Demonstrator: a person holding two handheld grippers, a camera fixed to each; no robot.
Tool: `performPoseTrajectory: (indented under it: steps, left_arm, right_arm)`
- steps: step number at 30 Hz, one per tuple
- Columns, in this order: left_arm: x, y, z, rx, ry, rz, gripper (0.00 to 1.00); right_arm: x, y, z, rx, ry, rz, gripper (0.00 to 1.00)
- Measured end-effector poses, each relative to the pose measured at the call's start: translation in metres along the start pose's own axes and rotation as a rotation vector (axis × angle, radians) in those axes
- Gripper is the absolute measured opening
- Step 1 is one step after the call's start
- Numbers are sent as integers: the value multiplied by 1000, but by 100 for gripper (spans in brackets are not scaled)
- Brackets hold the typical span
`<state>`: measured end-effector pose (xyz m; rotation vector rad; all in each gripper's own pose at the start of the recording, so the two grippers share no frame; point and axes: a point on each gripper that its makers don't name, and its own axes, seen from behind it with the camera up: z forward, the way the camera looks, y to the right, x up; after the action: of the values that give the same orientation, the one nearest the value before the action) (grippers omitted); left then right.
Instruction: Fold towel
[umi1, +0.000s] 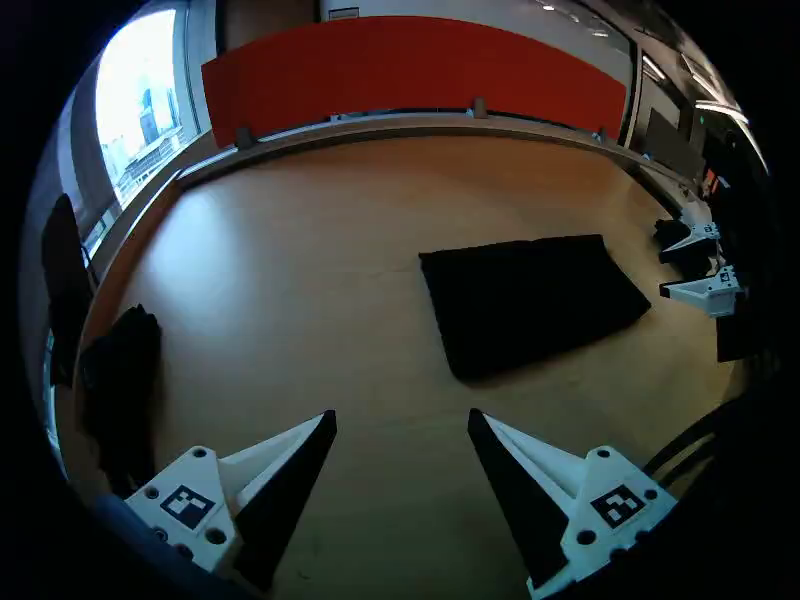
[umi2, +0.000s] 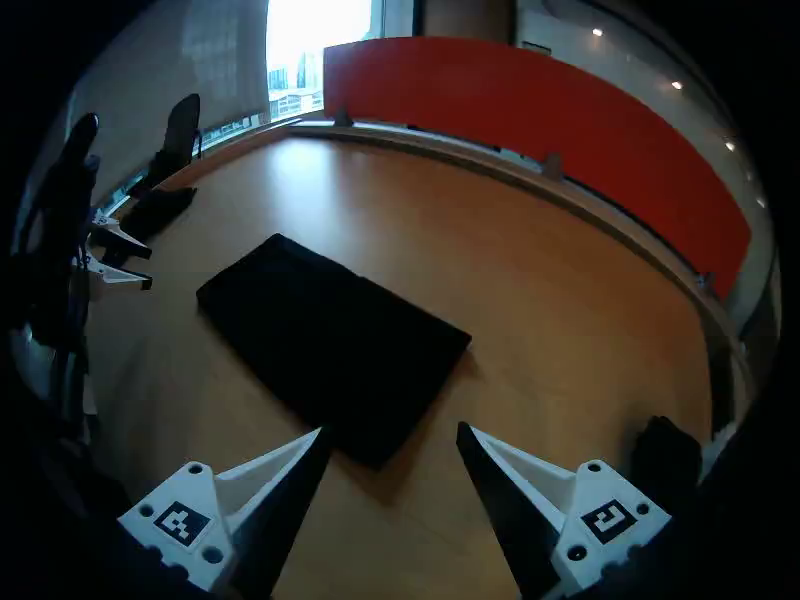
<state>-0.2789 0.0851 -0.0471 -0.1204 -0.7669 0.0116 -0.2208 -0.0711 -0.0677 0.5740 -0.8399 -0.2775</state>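
**Black towel lies right in front of the right tongs**

A big brown table (umi1: 300, 300) spreads out ahead of both tongs. A long red board (umi1: 420, 70) stands along its far edge.

The black towel (umi2: 330, 340) lies flat on the table in a neat block shape. Seen from the right tongs (umi2: 390, 435), its long side runs from far on the left to near on the right. Its near corner sits just in front of them, between the two tips.

From the left tongs (umi1: 400, 430), the towel is ahead and off to the right, well apart. So the right tongs are nearer, and I think they would reach it first.

Both tongs are spread wide and hold nothing.
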Motion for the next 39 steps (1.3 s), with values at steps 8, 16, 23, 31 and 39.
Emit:
performPoseTrajectory:
  steps: [8, 16, 23, 31, 39]
  left_arm:
    - [-5, -3, -6, 11, 6, -8, 98]
    - [-10, -2, -8, 15, 4, -20, 98]
    - [-14, -3, -9, 18, 1, -30, 98]
    - [-16, -4, -9, 22, -1, -37, 98]
    - [-17, -5, -10, 24, 0, -37, 98]
  right_arm:
    - [-7, -4, 7, 30, -35, -42, 94]
    - [-24, -5, 13, 52, -92, -72, 86]
    - [-38, -5, 16, 77, -140, -79, 62]
    - [-40, -8, 19, 108, -159, -75, 51]
    - [-38, -12, 22, 132, -168, -93, 31]
